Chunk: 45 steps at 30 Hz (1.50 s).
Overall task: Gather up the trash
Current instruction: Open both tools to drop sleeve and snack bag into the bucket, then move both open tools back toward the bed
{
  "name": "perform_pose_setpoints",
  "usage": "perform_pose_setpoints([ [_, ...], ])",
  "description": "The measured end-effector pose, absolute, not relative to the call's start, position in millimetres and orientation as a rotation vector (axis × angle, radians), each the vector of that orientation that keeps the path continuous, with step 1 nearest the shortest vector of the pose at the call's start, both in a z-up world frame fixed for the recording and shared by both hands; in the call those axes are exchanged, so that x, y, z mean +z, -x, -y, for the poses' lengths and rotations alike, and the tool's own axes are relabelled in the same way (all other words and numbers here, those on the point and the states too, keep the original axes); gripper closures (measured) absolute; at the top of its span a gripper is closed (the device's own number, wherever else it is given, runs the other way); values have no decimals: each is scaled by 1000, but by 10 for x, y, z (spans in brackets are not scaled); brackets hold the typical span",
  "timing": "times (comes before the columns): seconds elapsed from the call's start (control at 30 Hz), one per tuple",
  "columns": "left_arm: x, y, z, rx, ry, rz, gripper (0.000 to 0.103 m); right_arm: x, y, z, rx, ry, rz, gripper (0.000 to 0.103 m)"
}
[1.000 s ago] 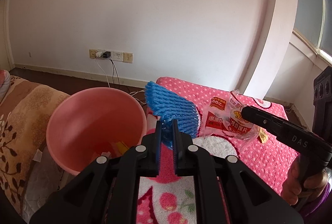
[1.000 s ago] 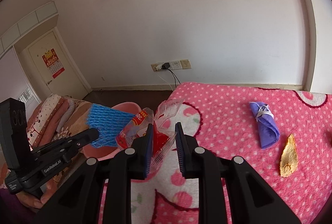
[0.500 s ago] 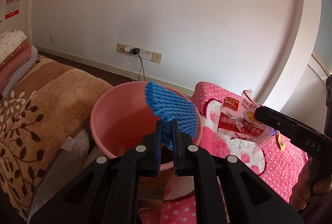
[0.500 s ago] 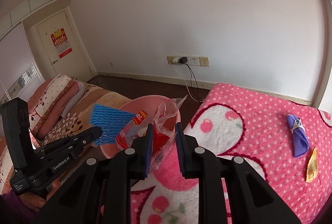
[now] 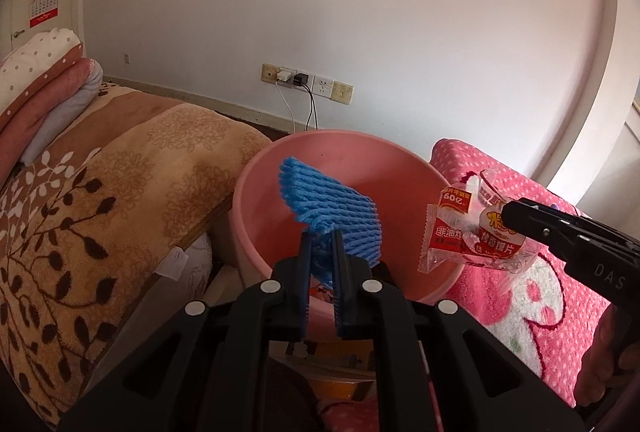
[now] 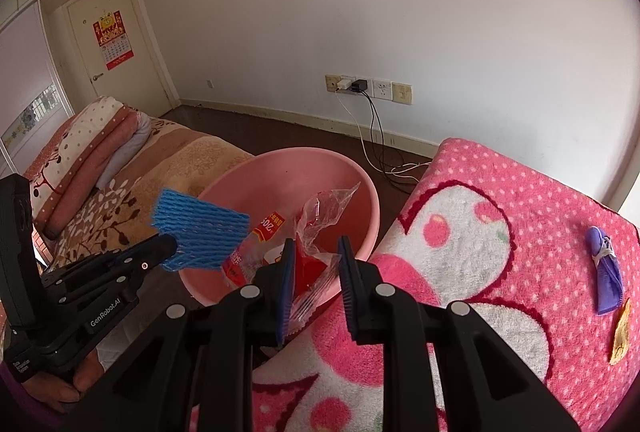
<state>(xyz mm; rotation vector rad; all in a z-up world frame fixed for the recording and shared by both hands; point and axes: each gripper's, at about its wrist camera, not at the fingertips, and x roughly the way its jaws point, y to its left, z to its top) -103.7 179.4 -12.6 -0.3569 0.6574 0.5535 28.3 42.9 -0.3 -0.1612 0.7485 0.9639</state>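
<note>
My left gripper (image 5: 321, 238) is shut on a blue foam net (image 5: 330, 210) and holds it over the pink bucket (image 5: 280, 168). The net also shows in the right wrist view (image 6: 200, 228), with the left gripper (image 6: 170, 242) below it. My right gripper (image 6: 316, 248) stands with its jaws parted; a clear red snack wrapper (image 6: 304, 232) still hangs between them, against the left finger, above the bucket's (image 6: 360, 192) near rim. In the left wrist view the wrapper (image 5: 468, 232) sits at the right gripper's tip (image 5: 510, 218).
A purple cloth roll (image 6: 606, 272) and an orange peel (image 6: 620, 330) lie on the pink dotted bed (image 6: 500, 200) at right. A brown leaf-patterned blanket (image 5: 100, 200) with folded bedding (image 5: 40, 80) is at left. Cables (image 6: 372, 144) hang from wall sockets.
Both grippers have moved left from over the pink bed to over the bucket. The right gripper's jaws have opened wider around the wrapper.
</note>
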Motion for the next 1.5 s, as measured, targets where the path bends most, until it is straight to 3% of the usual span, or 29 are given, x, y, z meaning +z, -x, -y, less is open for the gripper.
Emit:
perform_pose_setpoints([
  [0.17, -198, 1002, -1849, 552, 356, -671, 94, -76, -327, -522, 961, 174, -764, 83],
  [0.27, -236, 1000, -1885, 550, 353, -678, 86, -119, -332, -579, 963, 182, -771, 83],
  [0.33, -240, 1003, -1887, 547, 359, -677, 72, -149, -334, -615, 967, 188, -775, 80],
  [0.43, -239, 1005, -1916, 546, 370, -670, 66, -174, -337, -657, 972, 192, -777, 76],
  [0.63, -228, 1023, -1977, 557, 400, -658, 66, -193, -368, -658, 983, 167, -790, 69],
  [1.0, -187, 1005, -1906, 531, 430, -640, 66, -174, -341, -346, 963, 120, -805, 69],
  [1.5, -30, 605, -1211, 342, 311, -650, 66, -215, -603, 1082, 664, 7, -798, 69],
])
